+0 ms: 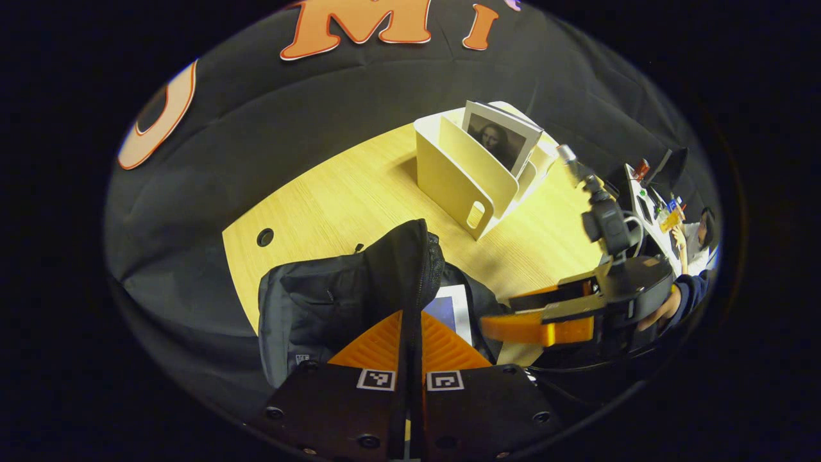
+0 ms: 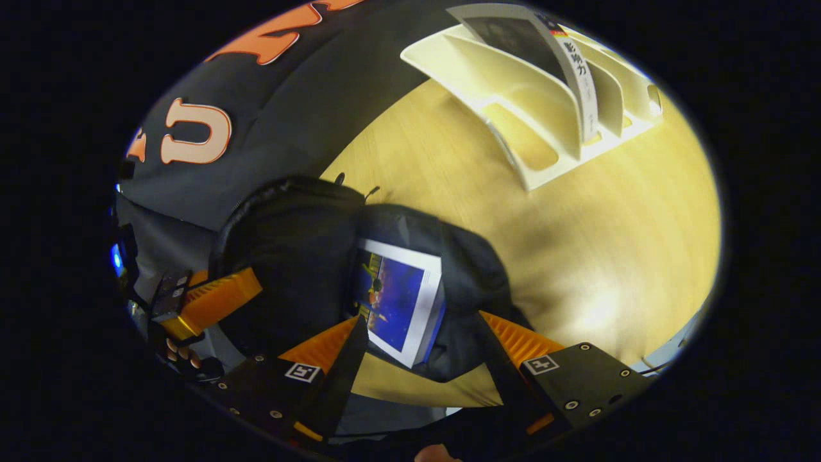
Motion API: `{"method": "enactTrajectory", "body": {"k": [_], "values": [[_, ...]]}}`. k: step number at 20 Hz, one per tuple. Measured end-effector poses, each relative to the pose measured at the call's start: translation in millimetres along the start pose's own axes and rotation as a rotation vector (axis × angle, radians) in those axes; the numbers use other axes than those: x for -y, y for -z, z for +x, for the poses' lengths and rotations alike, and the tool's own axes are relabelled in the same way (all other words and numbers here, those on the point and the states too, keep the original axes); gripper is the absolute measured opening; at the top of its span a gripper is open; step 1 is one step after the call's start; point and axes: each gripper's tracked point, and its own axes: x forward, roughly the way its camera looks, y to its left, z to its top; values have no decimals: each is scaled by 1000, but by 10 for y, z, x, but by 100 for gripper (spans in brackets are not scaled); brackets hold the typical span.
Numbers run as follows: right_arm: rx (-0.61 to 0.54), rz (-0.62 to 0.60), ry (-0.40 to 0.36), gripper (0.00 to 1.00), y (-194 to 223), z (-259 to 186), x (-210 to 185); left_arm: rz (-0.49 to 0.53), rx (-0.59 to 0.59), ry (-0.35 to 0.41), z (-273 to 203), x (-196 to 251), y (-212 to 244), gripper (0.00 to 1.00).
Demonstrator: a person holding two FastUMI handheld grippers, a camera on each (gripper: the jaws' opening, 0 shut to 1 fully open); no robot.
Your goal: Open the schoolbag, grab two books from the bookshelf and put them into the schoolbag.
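- Left gripper [image 1: 410, 333]: fingers pressed together on the black fabric edge of the schoolbag [image 1: 340, 295], holding its mouth up.
- Right gripper [image 2: 417, 350]: fingers spread wide, straddling the blue-covered book [image 2: 401, 301] without touching it; the book stood partly inside the bag's opening.
- Handling, as judged: the bag looked soft and limp, likely to sag unless held by its rim; the book appeared stiff, light and smooth-covered, best pinched across its spine or free edge.
- Bookshelf [image 1: 462, 173]: a pale divided rack on the wooden table [image 1: 333, 192], well apart from the bag, held one upright book with a portrait cover [image 1: 500, 138]; its other slots looked empty.
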Motion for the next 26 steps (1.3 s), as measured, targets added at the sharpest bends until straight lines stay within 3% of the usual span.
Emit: {"method": "enactTrajectory", "body": {"k": [9, 19, 26], "values": [[62, -176, 211, 99, -522, -858, 625, 42, -11, 29, 97, 49, 2, 4], [97, -356, 379, 99, -1331, -1590, 804, 52, -14, 16, 79, 3, -5, 4], [81, -463, 388, 99, -2026, -1746, 705, 10, -18, -34, 32, -22, 11, 4]]}}
